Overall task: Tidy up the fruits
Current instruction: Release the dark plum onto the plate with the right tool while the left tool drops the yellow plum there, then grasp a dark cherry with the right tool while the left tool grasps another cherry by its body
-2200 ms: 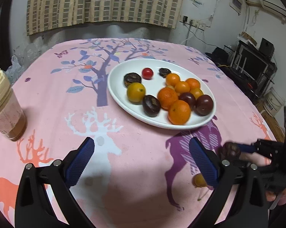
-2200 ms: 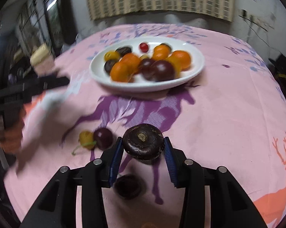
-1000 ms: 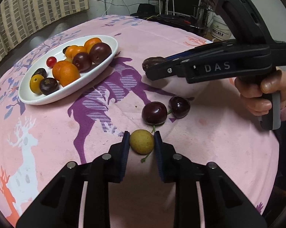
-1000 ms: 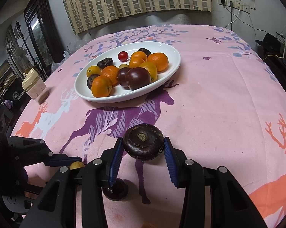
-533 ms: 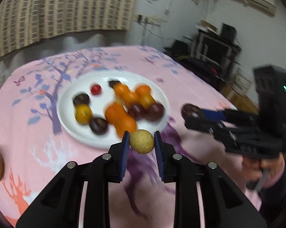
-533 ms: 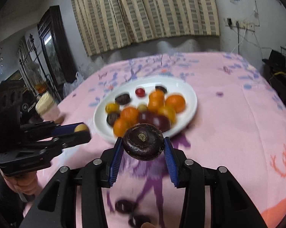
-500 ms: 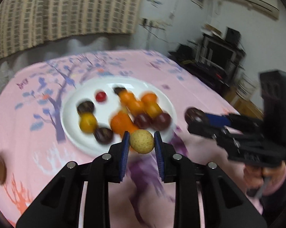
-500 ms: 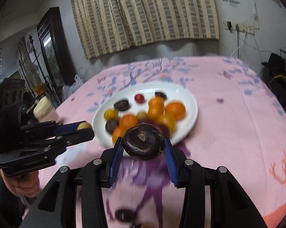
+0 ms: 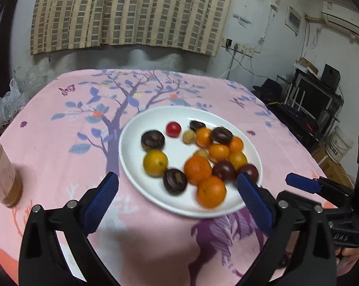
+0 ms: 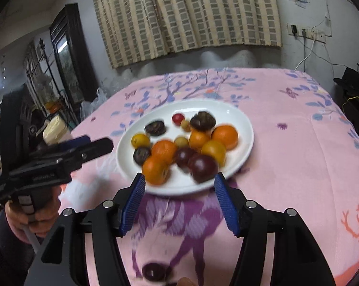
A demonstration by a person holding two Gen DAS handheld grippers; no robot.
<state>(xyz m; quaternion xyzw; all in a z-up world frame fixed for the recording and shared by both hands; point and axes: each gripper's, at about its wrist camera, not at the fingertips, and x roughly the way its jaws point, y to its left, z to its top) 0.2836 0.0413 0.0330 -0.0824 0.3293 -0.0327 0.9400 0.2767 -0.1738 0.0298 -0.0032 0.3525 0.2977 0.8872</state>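
A white plate [image 9: 131,128] [image 10: 241,119] holds several oranges, dark plums and one red tomato. My left gripper [image 9: 177,186] hangs over its near rim with the jaws opening and nothing between them. A small tan fruit [image 9: 188,136] [image 10: 185,125] lies blurred on the plate beside the tomato. My right gripper [image 10: 179,186] is also at the near rim, jaws opening and empty. A dark round fruit [image 10: 202,121] [image 9: 222,135] rests blurred on top of the oranges. Each gripper shows in the other's view: the right gripper [image 9: 298,188], the left gripper [image 10: 93,143].
A pink patterned cloth [image 9: 60,143] covers the table. A lidded jar [image 9: 0,166] [image 10: 54,128] stands at the left edge. A dark cherry [image 10: 155,271] lies on the cloth below my right gripper. A hand [image 10: 31,214] holds the left gripper's handle.
Both grippers were carried up over the plate and opened. The tan fruit left the left jaws and the dark fruit left the right jaws; both now lie on the plate.
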